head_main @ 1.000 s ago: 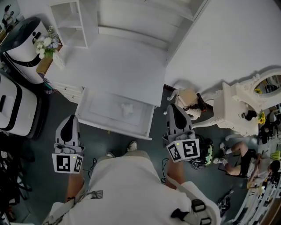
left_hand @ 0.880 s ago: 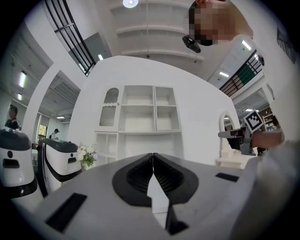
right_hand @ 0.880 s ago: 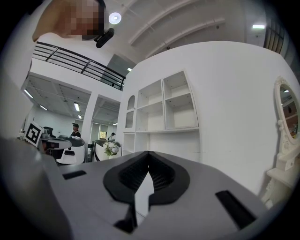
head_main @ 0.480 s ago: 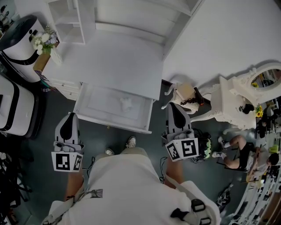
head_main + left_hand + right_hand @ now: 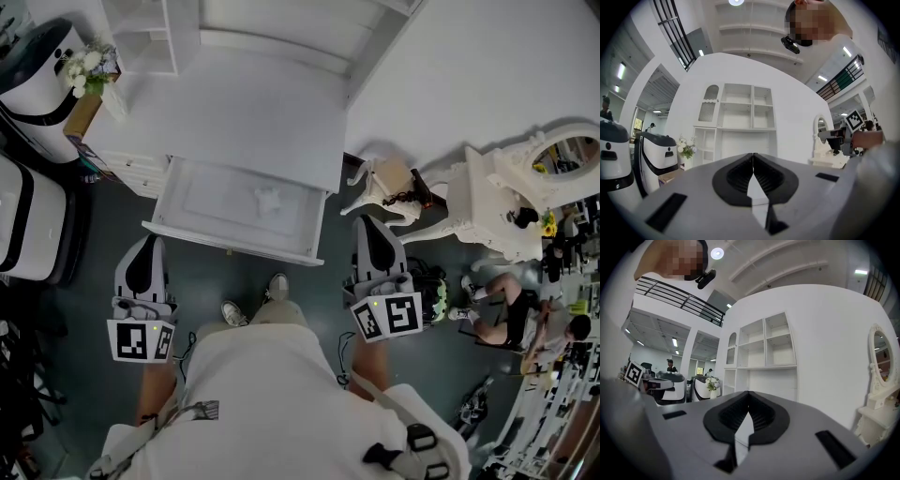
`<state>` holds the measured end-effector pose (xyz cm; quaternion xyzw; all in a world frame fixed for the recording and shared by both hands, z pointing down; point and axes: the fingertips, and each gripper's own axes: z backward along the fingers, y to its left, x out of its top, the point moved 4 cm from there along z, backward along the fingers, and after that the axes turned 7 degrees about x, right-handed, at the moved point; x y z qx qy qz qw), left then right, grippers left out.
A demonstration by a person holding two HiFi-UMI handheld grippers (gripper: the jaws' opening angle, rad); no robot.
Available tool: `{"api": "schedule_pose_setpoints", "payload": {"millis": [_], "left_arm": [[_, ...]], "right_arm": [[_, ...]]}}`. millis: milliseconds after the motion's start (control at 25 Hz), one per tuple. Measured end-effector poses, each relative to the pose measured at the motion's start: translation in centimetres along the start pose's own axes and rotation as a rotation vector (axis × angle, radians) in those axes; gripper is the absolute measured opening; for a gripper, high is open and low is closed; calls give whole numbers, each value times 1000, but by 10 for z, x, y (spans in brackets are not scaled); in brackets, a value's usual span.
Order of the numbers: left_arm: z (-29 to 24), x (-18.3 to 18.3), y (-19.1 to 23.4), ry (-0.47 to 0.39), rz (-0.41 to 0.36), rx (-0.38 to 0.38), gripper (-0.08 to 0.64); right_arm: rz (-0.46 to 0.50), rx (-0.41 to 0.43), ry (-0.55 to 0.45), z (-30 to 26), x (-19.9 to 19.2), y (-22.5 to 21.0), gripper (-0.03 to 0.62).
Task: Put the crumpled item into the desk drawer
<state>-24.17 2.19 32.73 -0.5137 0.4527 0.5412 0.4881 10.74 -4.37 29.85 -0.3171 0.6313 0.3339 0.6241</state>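
So, the left hand-held gripper (image 5: 145, 247) and right hand-held gripper (image 5: 367, 227) are both pinched together and empty. Ahead, between them, the crumpled item (image 5: 270, 200) lies inside the open drawer (image 5: 234, 246). If closing it comes next, I'd push its front squarely, mid-width.

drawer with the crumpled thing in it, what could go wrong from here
1. The drawer juts out open in front of the person's shoe; a step forward could knock it.
2. The crumpled item lies loose inside; a hard shove shut might bounce it toward the rim.
Left gripper and right gripper are shut, short of it.
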Motion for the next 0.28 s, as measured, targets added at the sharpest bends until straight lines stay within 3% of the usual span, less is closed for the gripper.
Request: {"api": "schedule_pose_setpoints", "payload": {"millis": [280], "left_arm": [[9,-3,-2,-2,-3,-4,16]], "right_arm": [[-3,1,1,10,-4,7,11]]}}
